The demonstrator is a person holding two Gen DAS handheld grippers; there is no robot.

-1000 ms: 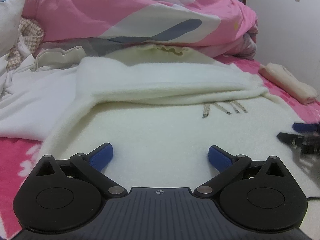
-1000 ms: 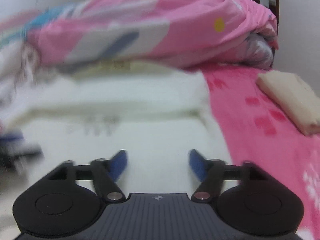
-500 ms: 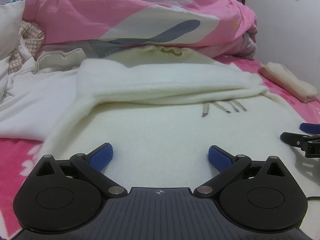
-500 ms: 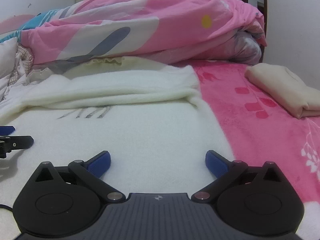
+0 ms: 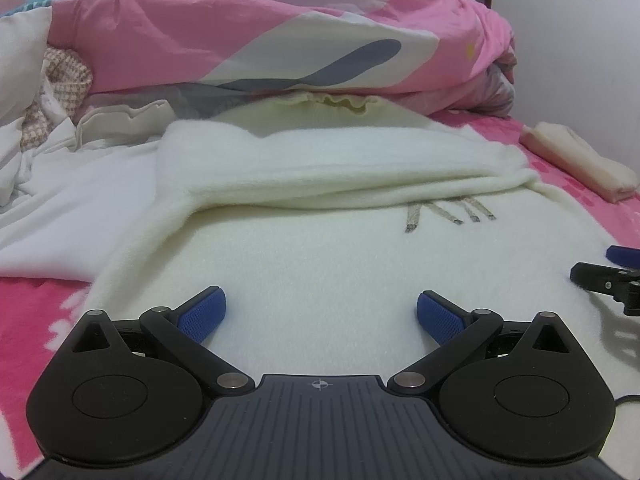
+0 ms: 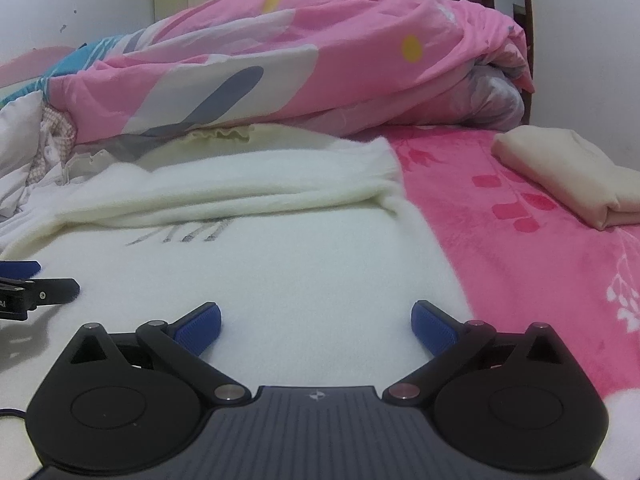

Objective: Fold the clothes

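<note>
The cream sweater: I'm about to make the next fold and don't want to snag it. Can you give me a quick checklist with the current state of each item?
1. Left gripper open, nothing between its pads: ok.
2. Right gripper open, nothing held: ok.
3. Cream sweater lies flat under both grippers: ok.
4. Far part already folded toward us: ok.
5. Folded beige garment lies apart on the pink bed cover: ok.
6. Sweater's near hem position: cannot tell, hidden behind the grippers.
</note>
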